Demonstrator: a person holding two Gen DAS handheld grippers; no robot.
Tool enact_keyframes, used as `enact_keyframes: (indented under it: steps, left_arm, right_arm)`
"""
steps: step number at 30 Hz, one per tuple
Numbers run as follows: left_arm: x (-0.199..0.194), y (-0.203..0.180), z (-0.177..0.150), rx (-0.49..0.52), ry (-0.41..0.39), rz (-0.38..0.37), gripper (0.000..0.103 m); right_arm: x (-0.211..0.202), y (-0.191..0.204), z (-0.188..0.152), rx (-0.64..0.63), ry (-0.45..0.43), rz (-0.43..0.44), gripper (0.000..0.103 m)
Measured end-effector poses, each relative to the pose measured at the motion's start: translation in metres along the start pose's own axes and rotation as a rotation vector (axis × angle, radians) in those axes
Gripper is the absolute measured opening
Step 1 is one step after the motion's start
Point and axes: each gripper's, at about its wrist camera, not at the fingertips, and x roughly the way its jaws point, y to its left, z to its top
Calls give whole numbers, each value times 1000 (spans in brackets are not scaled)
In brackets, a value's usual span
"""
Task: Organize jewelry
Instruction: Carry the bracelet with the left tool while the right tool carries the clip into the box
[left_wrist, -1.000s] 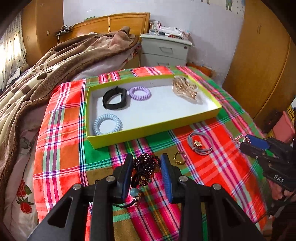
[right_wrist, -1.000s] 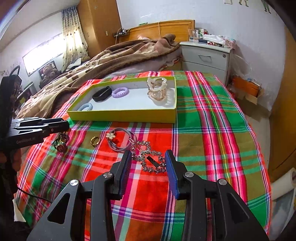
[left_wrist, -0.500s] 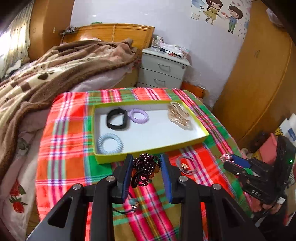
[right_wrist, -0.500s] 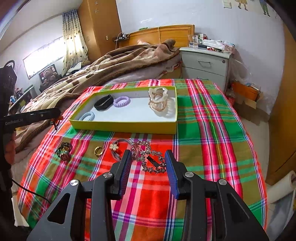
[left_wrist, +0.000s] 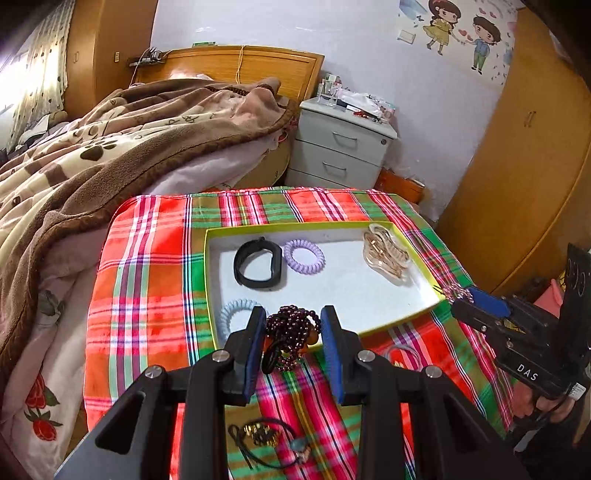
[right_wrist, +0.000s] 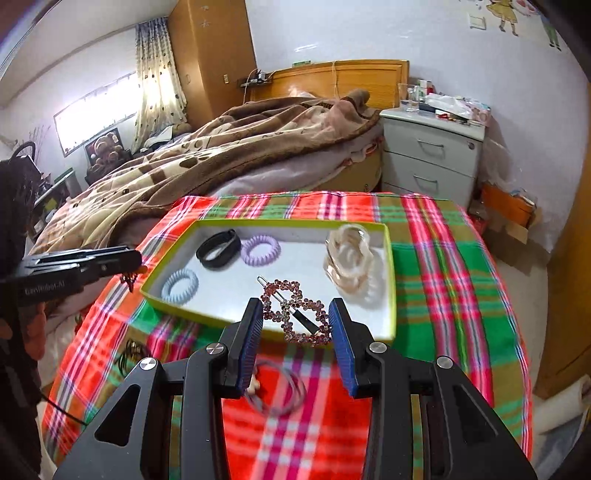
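Tray (left_wrist: 402, 323) on cloth (left_wrist: 147, 295); inside, wristband (left_wrist: 258, 266) left of coil tie (left_wrist: 304, 256), claw clip (left_wrist: 386, 254) far right.

In front of me stands a bed (right_wrist: 221, 162) with a brown blanket (left_wrist: 110, 147) with paw prints and a wooden headboard (left_wrist: 236, 66). Beside it is a grey nightstand (left_wrist: 343, 144) with two drawers and clutter on top. The wall (left_wrist: 369, 55) is pale, with a cartoon sticker (left_wrist: 461, 33) of two children. Wooden wardrobes (left_wrist: 524, 155) stand at the sides. Daylight comes through a window (right_wrist: 92, 110) with a dotted curtain (right_wrist: 155, 74).
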Motion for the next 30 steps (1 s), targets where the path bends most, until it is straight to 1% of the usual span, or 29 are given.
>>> enact_keyframes:
  steps: [7,10,13,21,30]
  left_arm:
    - [23,7,17,-10,20,-1,32]
    - [32,8,21,-10,26,8,32]
    - [44,7,21,-11,47,-3,32]
    - [75,-1,16,14,111,1,32]
    - [96,-11,15,39,147,-12,32]
  right_arm:
    - [35,2,26,-5,21,-9,38]
    - [51,4,37,-18,37,-11,38]
    - [68,4,46,-21,56,-18,38]
    - [109,5,55,-30,126,-31,38]
    - [134,8,59,-47,172,-24,38]
